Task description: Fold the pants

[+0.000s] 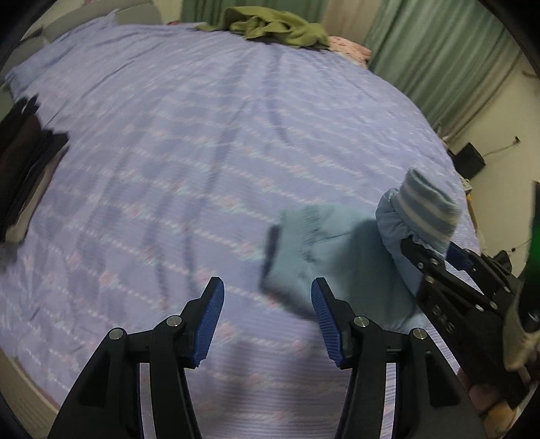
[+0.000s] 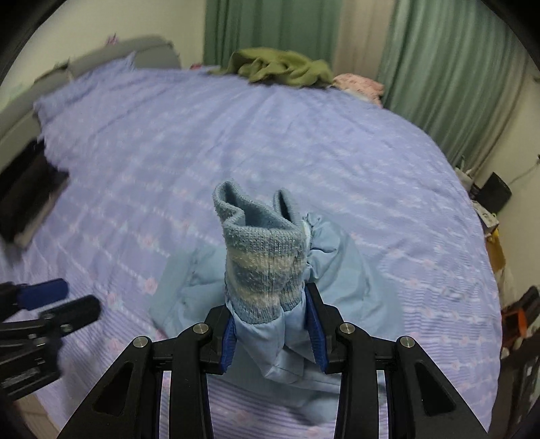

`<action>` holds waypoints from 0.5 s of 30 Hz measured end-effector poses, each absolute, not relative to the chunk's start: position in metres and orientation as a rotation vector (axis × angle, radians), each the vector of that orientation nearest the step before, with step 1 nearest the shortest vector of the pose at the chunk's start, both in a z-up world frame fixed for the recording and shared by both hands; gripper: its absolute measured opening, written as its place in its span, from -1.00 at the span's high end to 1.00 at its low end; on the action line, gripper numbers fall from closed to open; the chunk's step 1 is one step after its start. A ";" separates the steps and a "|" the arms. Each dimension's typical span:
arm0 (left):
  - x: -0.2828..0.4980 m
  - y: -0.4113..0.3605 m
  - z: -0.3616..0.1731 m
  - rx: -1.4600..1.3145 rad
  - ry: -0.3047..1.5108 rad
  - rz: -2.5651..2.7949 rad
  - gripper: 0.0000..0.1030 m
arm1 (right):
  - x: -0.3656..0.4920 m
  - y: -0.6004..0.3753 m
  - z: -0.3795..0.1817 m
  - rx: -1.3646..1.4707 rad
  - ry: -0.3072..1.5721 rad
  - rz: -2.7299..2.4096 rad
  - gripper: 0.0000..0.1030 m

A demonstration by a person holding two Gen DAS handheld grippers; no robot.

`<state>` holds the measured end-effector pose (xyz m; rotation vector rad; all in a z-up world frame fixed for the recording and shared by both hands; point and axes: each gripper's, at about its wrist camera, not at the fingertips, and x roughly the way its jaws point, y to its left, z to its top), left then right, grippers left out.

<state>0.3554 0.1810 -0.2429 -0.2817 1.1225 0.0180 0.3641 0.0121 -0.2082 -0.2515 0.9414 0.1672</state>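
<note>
Small light blue pants (image 1: 337,250) with striped knit cuffs (image 2: 263,256) lie bunched on the lilac bedspread (image 1: 189,141). My right gripper (image 2: 273,337) is shut on the pants just below a cuff and holds that end up off the bed; it also shows in the left wrist view (image 1: 435,256). My left gripper (image 1: 266,320) is open and empty, just left of the pants above the bedspread; it shows blurred at the left edge of the right wrist view (image 2: 60,300).
A green cloth heap (image 1: 276,27) and a pink item (image 1: 347,47) lie at the bed's far end. Dark folded clothes (image 1: 23,169) sit at the left edge. Green curtains (image 2: 452,67) hang behind. A dark box (image 1: 469,162) stands by the right wall.
</note>
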 end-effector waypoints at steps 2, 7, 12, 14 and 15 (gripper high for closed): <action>0.347 0.191 -0.248 -0.292 1.132 0.032 -0.02 | 0.365 0.025 -0.222 -0.289 0.974 0.177 0.28; 0.334 0.203 -0.254 -0.299 1.148 0.057 -0.02 | 0.370 0.046 -0.238 -0.344 1.020 0.206 0.04; 0.331 0.211 -0.249 -0.309 1.137 0.081 -0.03 | 0.368 0.057 -0.238 -0.305 1.043 0.295 -0.20; 0.334 0.214 -0.245 -0.308 1.130 0.093 -0.03 | 0.364 0.056 -0.231 -0.277 1.039 0.313 -0.20; 0.334 0.214 -0.243 -0.307 1.125 0.097 -0.05 | 0.363 0.054 -0.227 -0.247 1.040 0.328 -0.20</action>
